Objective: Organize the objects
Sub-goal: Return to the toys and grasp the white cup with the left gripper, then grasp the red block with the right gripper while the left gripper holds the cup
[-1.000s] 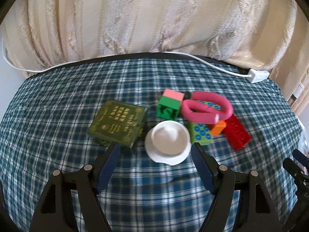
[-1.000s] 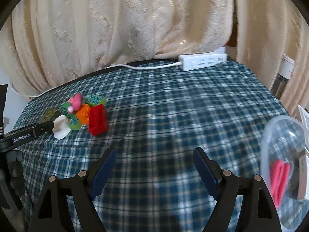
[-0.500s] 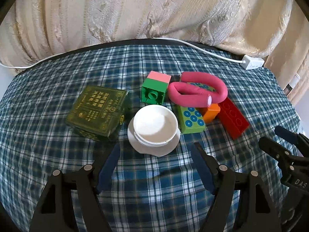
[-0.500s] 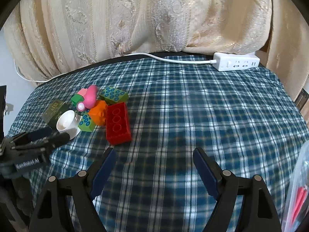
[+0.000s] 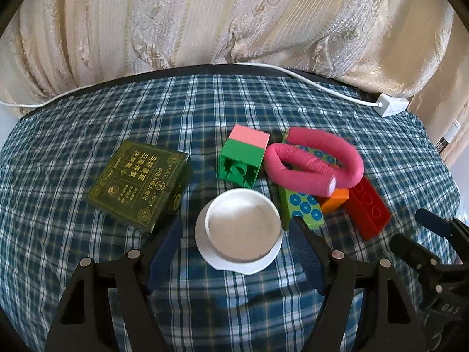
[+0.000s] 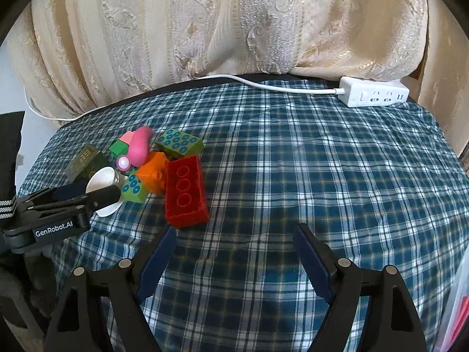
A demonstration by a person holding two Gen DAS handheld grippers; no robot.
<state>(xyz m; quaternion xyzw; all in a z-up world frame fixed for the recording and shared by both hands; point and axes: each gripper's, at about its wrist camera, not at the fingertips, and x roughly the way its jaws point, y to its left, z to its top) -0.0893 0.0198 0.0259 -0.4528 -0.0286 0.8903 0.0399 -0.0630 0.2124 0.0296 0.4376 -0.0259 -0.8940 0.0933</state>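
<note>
A white cup on its saucer (image 5: 241,228) stands on the checked cloth, and its near half lies between the fingers of my left gripper (image 5: 236,226). The jaws are closing, but the pads stand clear of the cup. Behind it lie a dark green box with gold print (image 5: 140,187), a green-and-pink cube (image 5: 243,158), a pink foam loop (image 5: 316,161), a dotted green brick (image 5: 304,208), an orange brick (image 5: 334,201) and a red brick (image 5: 366,214). My right gripper (image 6: 234,230) is open and empty, with the red brick (image 6: 186,193) just beyond its left finger.
A white power strip (image 6: 375,95) and its cord lie along the table's far edge, under a cream curtain (image 6: 234,29). A clear plastic container (image 6: 460,308) shows at the right edge. Bare checked cloth (image 6: 322,161) stretches right of the pile.
My left gripper has moved in on the cup, which now sits between its fingers. The right gripper swung left toward the pile, and the plastic container slid almost out of its view.
</note>
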